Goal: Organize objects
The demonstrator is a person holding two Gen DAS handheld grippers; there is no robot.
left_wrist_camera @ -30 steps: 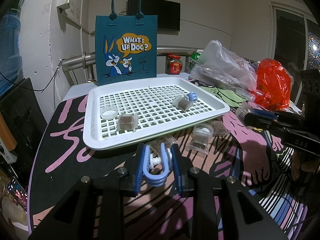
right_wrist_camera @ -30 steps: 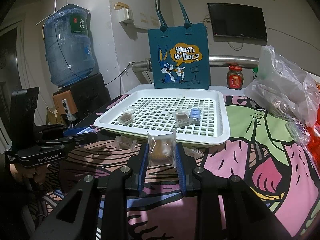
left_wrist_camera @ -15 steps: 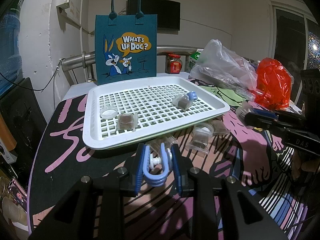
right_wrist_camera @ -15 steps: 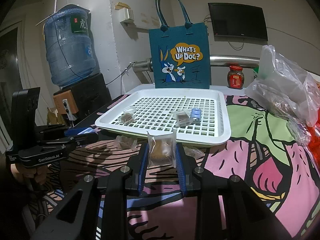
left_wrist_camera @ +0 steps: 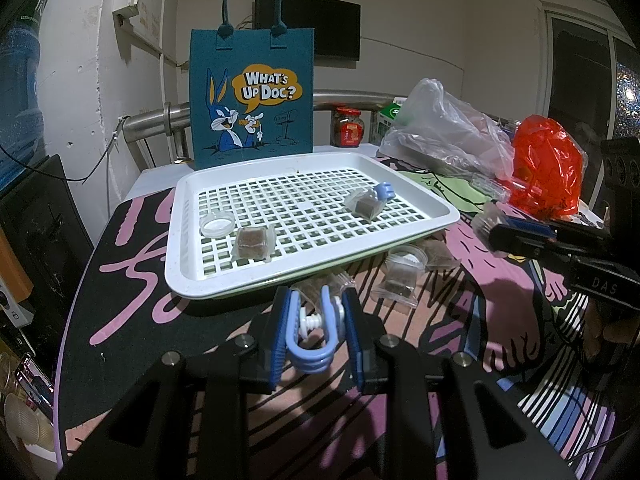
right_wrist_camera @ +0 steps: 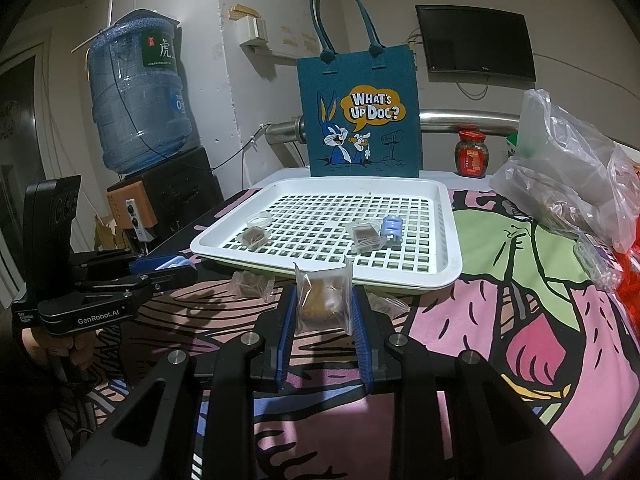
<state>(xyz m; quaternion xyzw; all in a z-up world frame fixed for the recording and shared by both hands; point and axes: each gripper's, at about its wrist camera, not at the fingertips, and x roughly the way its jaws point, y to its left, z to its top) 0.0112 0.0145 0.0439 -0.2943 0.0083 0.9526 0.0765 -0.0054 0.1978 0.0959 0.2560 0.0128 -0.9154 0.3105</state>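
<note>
My left gripper is shut on a light blue clip and holds it just in front of the white slotted tray. My right gripper is shut on a clear packet with a brown pastry before the same tray. In the tray lie a wrapped brown cube, a clear lid, and a second wrapped cube beside another blue clip. The left gripper also shows in the right wrist view.
A teal "What's Up Doc?" bag stands behind the tray. Loose wrapped packets lie on the patterned cloth right of the tray front. Clear plastic bags, a red bag and a jar crowd the right. A water bottle stands left.
</note>
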